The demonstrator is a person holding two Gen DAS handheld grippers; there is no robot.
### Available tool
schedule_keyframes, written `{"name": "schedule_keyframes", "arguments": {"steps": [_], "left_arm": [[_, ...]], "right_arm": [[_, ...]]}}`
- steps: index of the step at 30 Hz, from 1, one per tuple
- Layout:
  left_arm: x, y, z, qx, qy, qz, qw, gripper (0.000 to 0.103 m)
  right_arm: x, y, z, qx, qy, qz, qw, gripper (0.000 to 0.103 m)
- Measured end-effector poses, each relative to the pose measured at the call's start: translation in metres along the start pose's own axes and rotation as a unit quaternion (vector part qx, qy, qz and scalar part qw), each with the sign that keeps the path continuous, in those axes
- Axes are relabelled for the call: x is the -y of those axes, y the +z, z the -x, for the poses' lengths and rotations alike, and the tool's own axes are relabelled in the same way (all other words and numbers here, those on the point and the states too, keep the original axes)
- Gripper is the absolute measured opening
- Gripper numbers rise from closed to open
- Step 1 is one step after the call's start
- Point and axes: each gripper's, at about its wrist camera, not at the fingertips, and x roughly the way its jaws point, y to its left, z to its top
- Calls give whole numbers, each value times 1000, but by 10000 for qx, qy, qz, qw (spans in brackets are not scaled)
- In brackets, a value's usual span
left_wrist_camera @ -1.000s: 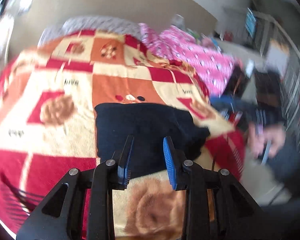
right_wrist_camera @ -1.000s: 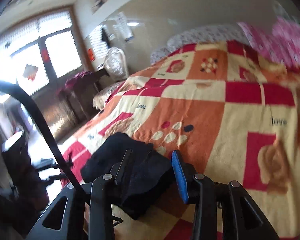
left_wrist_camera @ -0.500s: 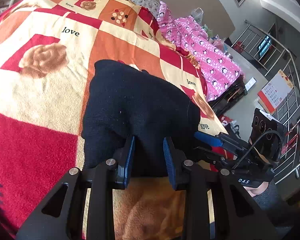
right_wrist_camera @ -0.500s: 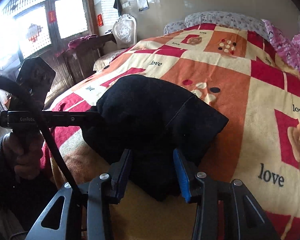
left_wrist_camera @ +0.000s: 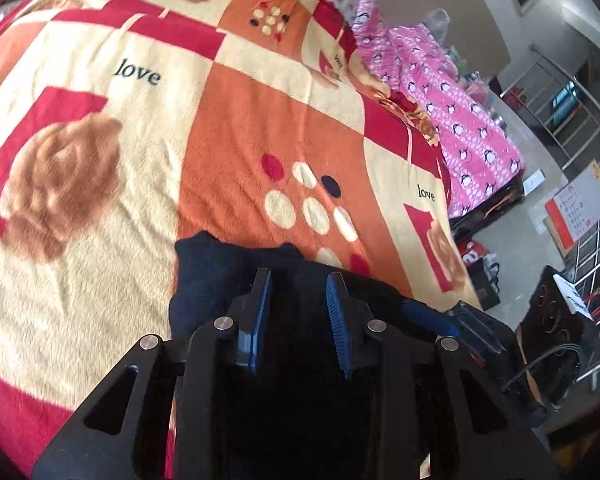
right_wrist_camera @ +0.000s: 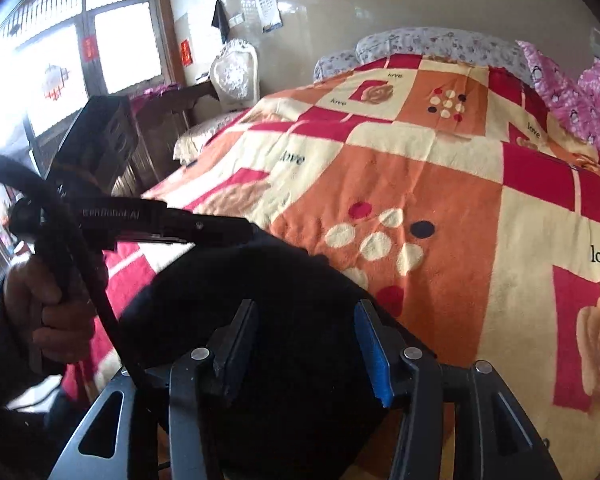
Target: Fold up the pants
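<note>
Soft, floppy dark navy knit pants [left_wrist_camera: 236,280] on the bed (grab a folded edge): left hand-held gripper [left_wrist_camera: 298,300] gapes unclamped, right hand-held gripper [right_wrist_camera: 306,344] is opening over them.

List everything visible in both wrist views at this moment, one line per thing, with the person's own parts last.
dark navy fabric pants: 1, near-black, bunched at the near edge of the bed, under both grippers.
fleece patchwork blanket: 1, red, orange and cream with roses and "love" print, covering the bed.
pink penguin-print cloth: 1, pink, along the bed's far side.
floral pillows: at least 2, pale lilac, at the head of the bed.
white ornate chair: 1, by the window wall.
metal railing: 1, silver, on the floor side.
left gripper: 1, black with blue pads, over the pants.
right gripper: 1, same, jaws opening over the pants.
hand: 1, holding the left gripper's handle.
</note>
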Motion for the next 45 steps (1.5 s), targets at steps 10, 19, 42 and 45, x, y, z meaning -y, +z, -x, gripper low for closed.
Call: {"name": "schedule_keyframes", "arguments": {"steps": [10, 19, 42, 45], "left_arm": [[-10, -5, -14, 195, 31, -138, 9997, 26], [-22, -3, 45, 661, -314, 435, 9964, 33], [-51, -23, 17, -374, -1021, 926, 9897, 74], [-48, -25, 17, -353, -764, 845, 9929, 55]], "right_arm": [[13, -15, -4, 225, 301, -176, 9991, 50], [13, -13, 12, 302, 196, -303, 9989, 50], [34, -45, 17, -467, 1551, -2969, 9410, 73], [33, -44, 16, -406, 1362, -2987, 9437, 56]]}}
